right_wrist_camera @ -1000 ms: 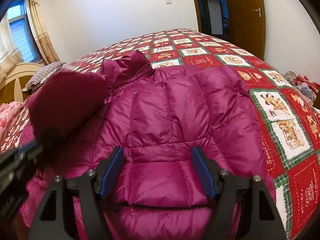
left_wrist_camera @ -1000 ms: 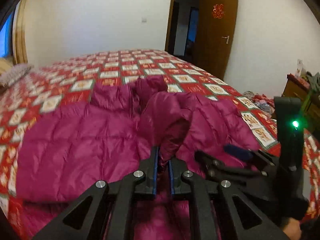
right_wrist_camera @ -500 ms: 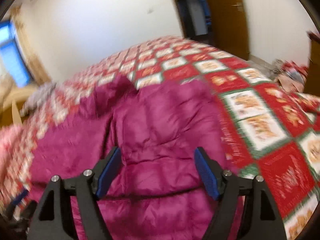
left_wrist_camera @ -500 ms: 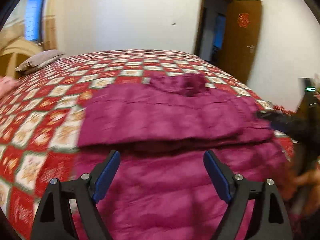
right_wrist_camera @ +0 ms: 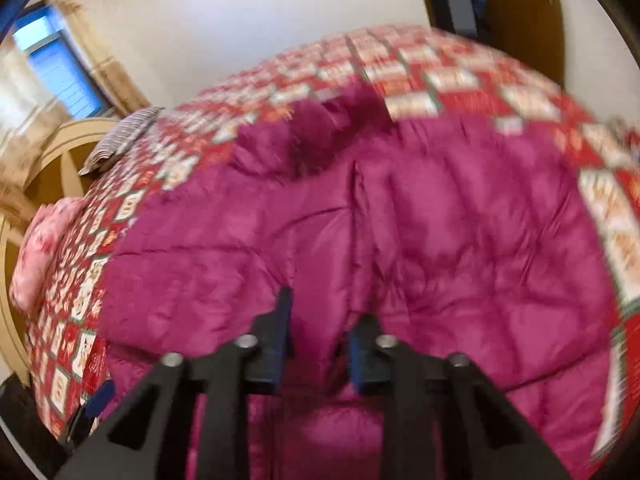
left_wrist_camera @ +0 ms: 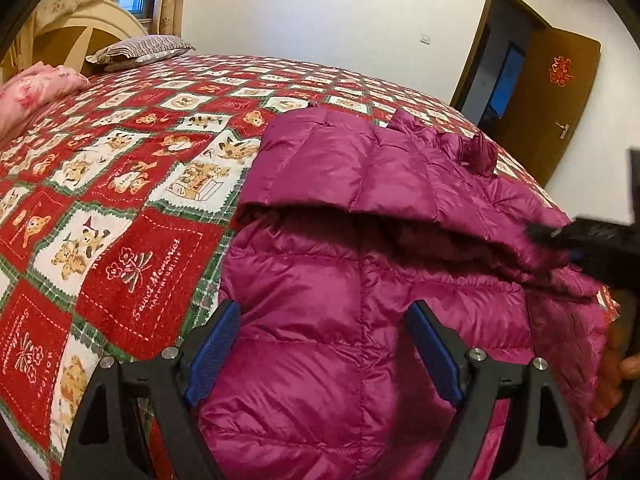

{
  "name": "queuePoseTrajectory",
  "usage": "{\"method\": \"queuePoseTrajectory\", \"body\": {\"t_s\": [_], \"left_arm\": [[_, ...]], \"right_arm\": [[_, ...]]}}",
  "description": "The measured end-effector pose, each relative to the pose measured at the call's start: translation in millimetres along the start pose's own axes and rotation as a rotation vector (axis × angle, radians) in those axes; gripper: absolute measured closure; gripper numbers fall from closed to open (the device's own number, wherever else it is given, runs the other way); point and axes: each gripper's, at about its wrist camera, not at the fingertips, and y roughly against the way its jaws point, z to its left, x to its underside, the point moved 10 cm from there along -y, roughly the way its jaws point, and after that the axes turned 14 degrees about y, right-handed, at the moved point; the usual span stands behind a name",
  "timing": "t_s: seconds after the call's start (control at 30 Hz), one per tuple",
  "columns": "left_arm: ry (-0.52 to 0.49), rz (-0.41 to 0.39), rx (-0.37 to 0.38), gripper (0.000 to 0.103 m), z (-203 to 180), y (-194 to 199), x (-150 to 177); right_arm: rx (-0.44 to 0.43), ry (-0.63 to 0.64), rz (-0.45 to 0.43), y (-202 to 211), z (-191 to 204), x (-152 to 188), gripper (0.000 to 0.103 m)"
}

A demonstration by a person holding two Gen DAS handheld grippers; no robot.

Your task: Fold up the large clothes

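A magenta quilted down jacket (left_wrist_camera: 360,280) lies on the bed, one sleeve folded across its body (left_wrist_camera: 360,172). My left gripper (left_wrist_camera: 324,344) is open just above the jacket's near left part, holding nothing. In the blurred right wrist view the jacket (right_wrist_camera: 440,220) fills the frame, and my right gripper (right_wrist_camera: 318,328) has its jaws nearly closed on a raised fold of the jacket. The right gripper also shows at the right edge of the left wrist view (left_wrist_camera: 592,240), at the jacket's right side.
The bed has a red, white and green patchwork quilt (left_wrist_camera: 132,208). A striped pillow (left_wrist_camera: 140,50) and pink bedding (left_wrist_camera: 36,88) lie by the wooden headboard (left_wrist_camera: 92,24). A brown door (left_wrist_camera: 556,108) stands open at the far right.
My left gripper let go of the sleeve, which now lies folded across the jacket, and moved left and low. My right gripper went from wide open to closing on a fold.
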Motion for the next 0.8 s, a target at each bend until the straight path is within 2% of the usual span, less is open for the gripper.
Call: {"method": "queuePoseTrajectory", "body": {"t_s": [0.07, 0.17, 0.27, 0.33, 0.37, 0.43, 0.5, 0.53, 0.63, 0.67, 0.73, 0.77, 0.8], "left_arm": [[0.002, -0.005, -0.011, 0.017, 0, -1, -1], [0.020, -0.010, -0.009, 0.017, 2, 0, -1], [0.022, -0.010, -0.016, 0.017, 2, -1, -2], [0.013, -0.011, -0.045, 0.017, 2, 2, -3], [0.012, -0.014, -0.059, 0.017, 4, 2, -5], [0.017, -0.027, -0.097, 0.017, 7, 8, -14], [0.030, -0.033, -0.088, 0.017, 7, 13, -27], [0.037, -0.047, -0.075, 0.017, 4, 18, -40], [0.012, -0.117, -0.072, 0.017, -8, 27, -79], [0.003, -0.132, -0.075, 0.017, -13, 27, -89], [-0.036, -0.153, -0.074, 0.017, -36, 16, -118], [-0.047, -0.154, -0.086, 0.017, -46, 7, -128], [-0.055, -0.156, -0.106, 0.017, -51, -4, -138]], "right_arm": [[0.040, 0.042, -0.071, 26, -1, -10, 0.080], [0.089, 0.058, -0.087, 40, -16, -12, 0.080], [0.107, 0.068, -0.032, 23, -25, 1, 0.080], [0.138, 0.069, 0.047, 2, -35, 23, 0.077], [0.151, 0.070, 0.074, -6, -39, 32, 0.071], [0.148, 0.081, 0.069, -7, -41, 38, 0.064], [0.155, 0.107, 0.077, 0, -40, 35, 0.037], [0.168, 0.116, 0.045, 11, -41, 28, 0.036], [0.289, 0.121, -0.078, 53, -54, 4, 0.033], [0.286, 0.108, -0.113, 61, -54, -6, 0.033], [0.220, 0.087, -0.142, 63, -46, -22, 0.033], [0.199, 0.086, -0.137, 59, -43, -26, 0.038], [0.157, 0.082, -0.129, 48, -35, -35, 0.047]]}}
